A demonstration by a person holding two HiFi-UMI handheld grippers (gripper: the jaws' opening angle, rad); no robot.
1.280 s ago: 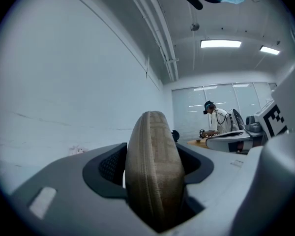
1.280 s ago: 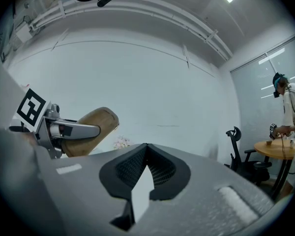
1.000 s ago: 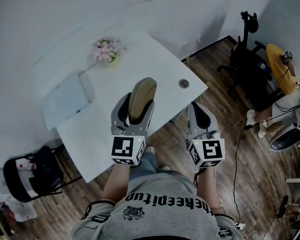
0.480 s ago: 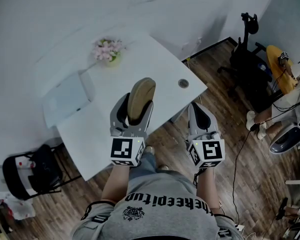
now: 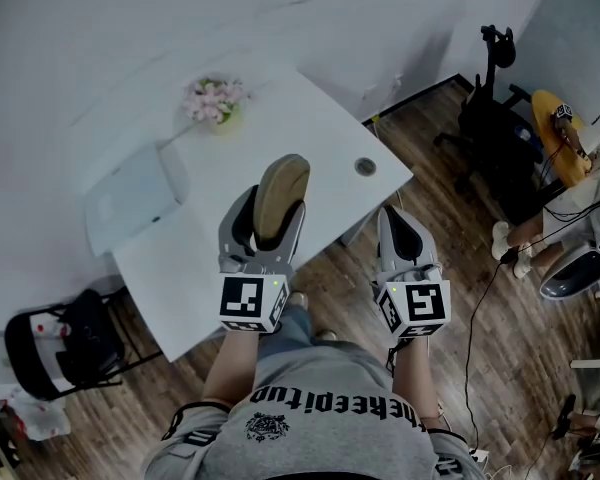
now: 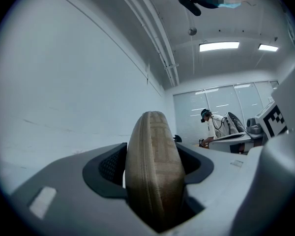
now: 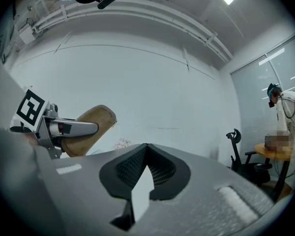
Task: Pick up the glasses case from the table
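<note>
The tan zippered glasses case (image 5: 281,194) is held off the white table (image 5: 320,128), standing on end between the jaws of my left gripper (image 5: 269,211), which is shut on it. In the left gripper view the case (image 6: 154,171) fills the gap between the dark pads. My right gripper (image 5: 400,220) hangs beside the table's near edge over the wooden floor, its jaws shut with nothing between them. The right gripper view shows the tips of the right gripper (image 7: 146,147) meeting, and the case (image 7: 94,126) held up at the left.
On the table stand a pot of pink flowers (image 5: 215,102) at the back, a flat white box (image 5: 130,201) at the left and a round cable hole (image 5: 366,167) at the right. A black chair (image 5: 62,353) stands at the lower left, another black chair (image 5: 492,118) at the right.
</note>
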